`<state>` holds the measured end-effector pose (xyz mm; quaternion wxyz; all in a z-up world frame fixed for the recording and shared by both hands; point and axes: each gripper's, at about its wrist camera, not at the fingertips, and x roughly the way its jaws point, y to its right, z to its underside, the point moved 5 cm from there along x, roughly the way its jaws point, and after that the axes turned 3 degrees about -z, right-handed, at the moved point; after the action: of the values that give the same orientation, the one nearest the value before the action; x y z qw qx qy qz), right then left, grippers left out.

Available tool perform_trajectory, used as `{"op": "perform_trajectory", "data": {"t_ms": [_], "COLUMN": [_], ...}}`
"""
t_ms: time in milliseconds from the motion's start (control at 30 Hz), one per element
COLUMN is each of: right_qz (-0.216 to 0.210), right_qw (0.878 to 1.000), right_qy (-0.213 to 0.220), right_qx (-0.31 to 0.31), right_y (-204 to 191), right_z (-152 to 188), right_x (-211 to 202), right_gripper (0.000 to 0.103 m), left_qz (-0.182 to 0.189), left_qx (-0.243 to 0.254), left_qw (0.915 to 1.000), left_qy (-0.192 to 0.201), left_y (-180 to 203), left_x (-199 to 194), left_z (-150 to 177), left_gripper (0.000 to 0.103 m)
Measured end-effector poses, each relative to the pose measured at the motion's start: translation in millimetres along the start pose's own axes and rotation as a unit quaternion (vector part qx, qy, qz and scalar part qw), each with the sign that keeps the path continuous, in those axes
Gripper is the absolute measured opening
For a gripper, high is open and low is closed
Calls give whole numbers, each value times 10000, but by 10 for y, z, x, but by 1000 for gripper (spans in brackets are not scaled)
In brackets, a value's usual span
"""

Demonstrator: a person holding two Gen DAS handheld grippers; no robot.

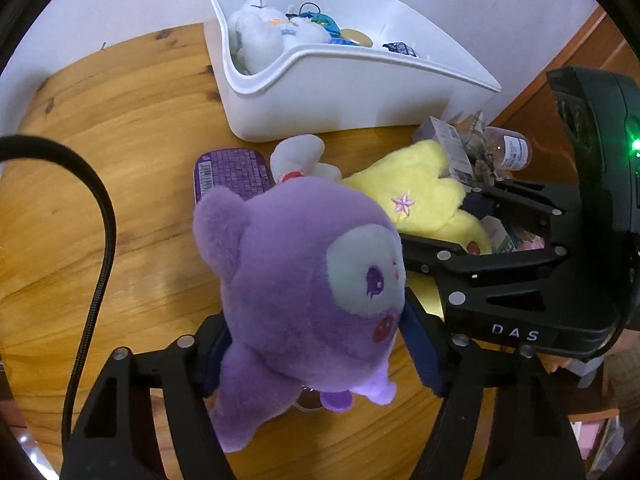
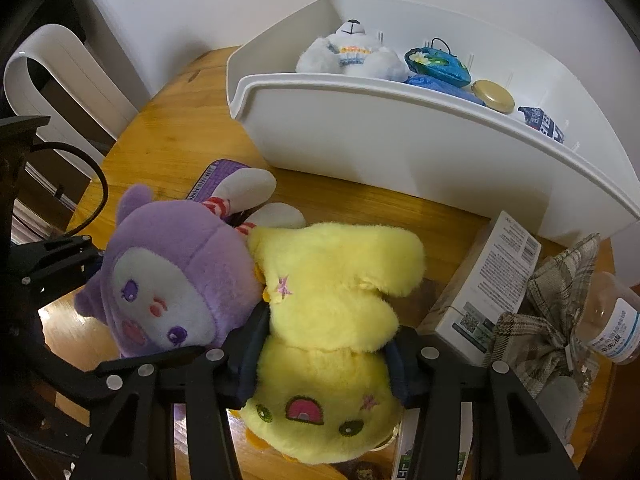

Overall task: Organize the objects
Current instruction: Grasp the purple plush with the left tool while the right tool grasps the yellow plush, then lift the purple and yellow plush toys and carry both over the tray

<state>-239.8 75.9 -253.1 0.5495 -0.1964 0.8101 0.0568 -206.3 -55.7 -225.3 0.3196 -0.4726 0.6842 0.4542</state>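
In the left wrist view, the left gripper (image 1: 316, 354) has its two fingers closed against the sides of a purple plush toy (image 1: 304, 296), holding it above the wooden table (image 1: 120, 152). Behind the toy lie a purple tin (image 1: 232, 174) and a yellow plush toy (image 1: 416, 196), which the right gripper (image 1: 476, 216) reaches into from the right. Farther back stands a white bin (image 1: 352, 92) with a white plush bear (image 1: 260, 36) inside. A black cable (image 1: 100, 240) curves along the left side.

In the right wrist view, the right gripper (image 2: 324, 364) is clamped on the yellow plush toy (image 2: 332, 304), its fingers pressing into the toy's sides just above the upside-down face. The purple plush toy (image 2: 168, 280) sits touching it on the left, with the left gripper's fingers on it. The white bin (image 2: 420, 152) stands behind, holding the white plush bear (image 2: 352, 52), a blue pouch (image 2: 436, 64) and a gold lid (image 2: 493, 96). To the right lie a white box (image 2: 488, 284), a plaid cloth bow (image 2: 548, 320) and a small clear bottle (image 2: 612, 320).
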Motion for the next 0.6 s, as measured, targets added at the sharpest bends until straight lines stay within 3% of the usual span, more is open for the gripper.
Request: {"op": "perform_trajectory", "data": {"t_ms": [233, 600], "right_qz": [60, 130], "right_qw": [9999, 9993], "right_qy": [81, 332], "right_qx": [-11, 115], "right_y": [-34, -80], "right_z": [4, 21], "right_x": [-7, -175], "right_gripper": [50, 46], "left_qz": [-305, -781], "left_qx": [185, 666], "left_qw": [9992, 9929], "left_qy": [176, 593], "left_y": [46, 222], "left_x": [-65, -406], "left_z": [-19, 15], "left_gripper": [68, 66]}}
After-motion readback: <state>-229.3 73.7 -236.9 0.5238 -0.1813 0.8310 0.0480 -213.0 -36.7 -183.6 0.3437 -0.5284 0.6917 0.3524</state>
